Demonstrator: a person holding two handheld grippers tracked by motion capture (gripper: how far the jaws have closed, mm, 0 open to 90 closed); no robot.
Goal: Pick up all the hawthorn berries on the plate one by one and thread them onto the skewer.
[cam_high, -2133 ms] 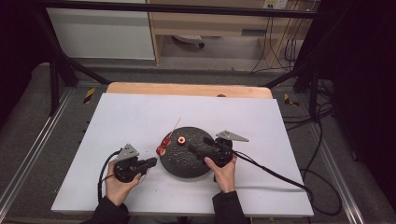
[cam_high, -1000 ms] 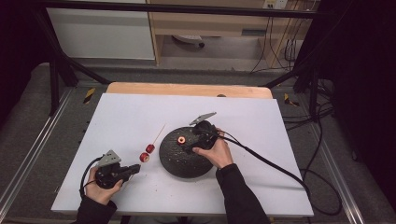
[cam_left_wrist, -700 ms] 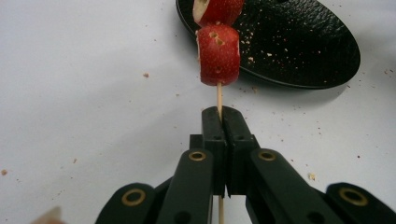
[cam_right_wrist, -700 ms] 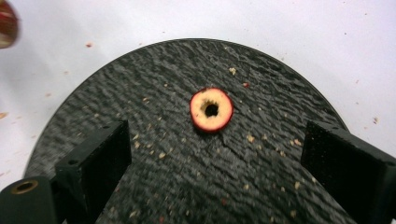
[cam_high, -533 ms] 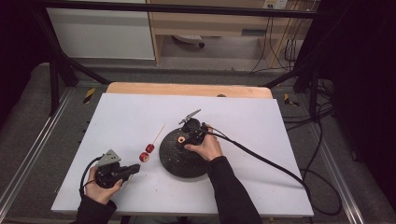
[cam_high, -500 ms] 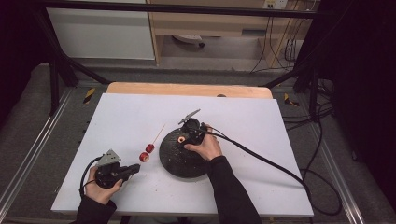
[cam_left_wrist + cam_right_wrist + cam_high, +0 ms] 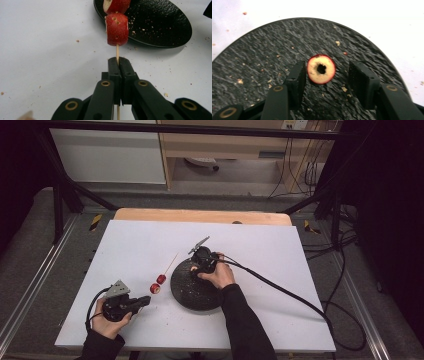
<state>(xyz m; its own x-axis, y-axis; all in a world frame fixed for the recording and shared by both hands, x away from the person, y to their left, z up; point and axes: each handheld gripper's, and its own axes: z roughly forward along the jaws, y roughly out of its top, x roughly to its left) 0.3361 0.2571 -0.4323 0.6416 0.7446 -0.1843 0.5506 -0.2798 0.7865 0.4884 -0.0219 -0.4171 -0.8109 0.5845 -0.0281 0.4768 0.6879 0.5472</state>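
Fruit slice (image 7: 321, 69) lies unmarked between closing right gripper (image 7: 327, 75) jaws.

Looks like a lab / recording rig, not a kitchen: white-topped table (image 7: 280, 270) on a wooden bench, black metal frame (image 7: 65, 195) w/ angled struts around it, grey carpeted floor, hazard-tape markers (image 7: 95, 221), loose cables (image 7: 300, 170) running to a wall socket, plain cabinets (image 7: 110, 155) behind.
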